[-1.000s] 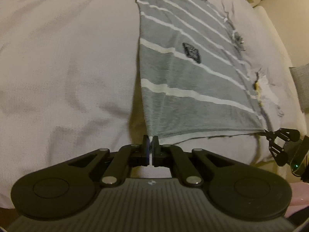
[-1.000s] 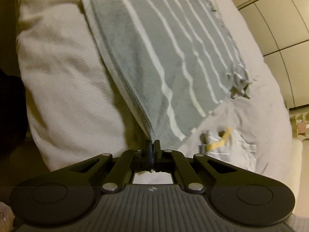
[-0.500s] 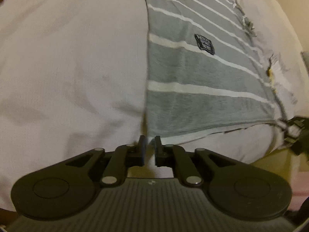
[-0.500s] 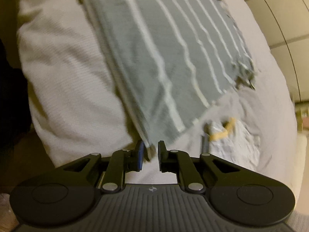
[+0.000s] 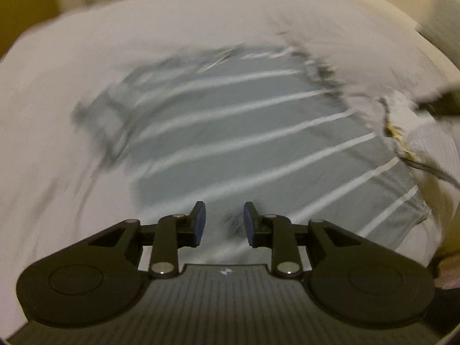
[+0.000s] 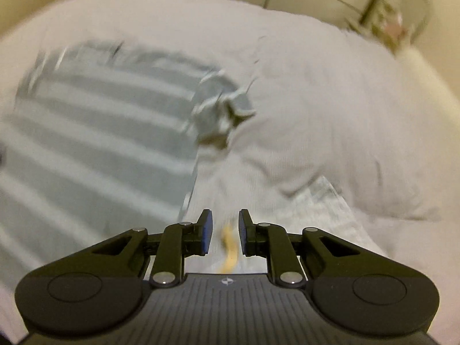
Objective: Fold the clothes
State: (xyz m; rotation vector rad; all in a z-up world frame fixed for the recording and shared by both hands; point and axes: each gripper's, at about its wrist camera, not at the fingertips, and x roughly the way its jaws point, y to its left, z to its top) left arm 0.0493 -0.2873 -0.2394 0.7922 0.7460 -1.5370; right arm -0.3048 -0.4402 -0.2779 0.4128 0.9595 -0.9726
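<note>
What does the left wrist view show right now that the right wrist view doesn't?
Only the left wrist view shows the left gripper, open over the striped shirt's near part, with a blurred dark mark on the cloth between its fingers.

Only the right wrist view shows the right gripper, open beside the shirt's right edge, over a pale garment with a yellow mark between its fingers, and the shirt's bunched sleeve.

Both show the grey shirt with white stripes lying on the white bed cover, released; both are motion-blurred.
</note>
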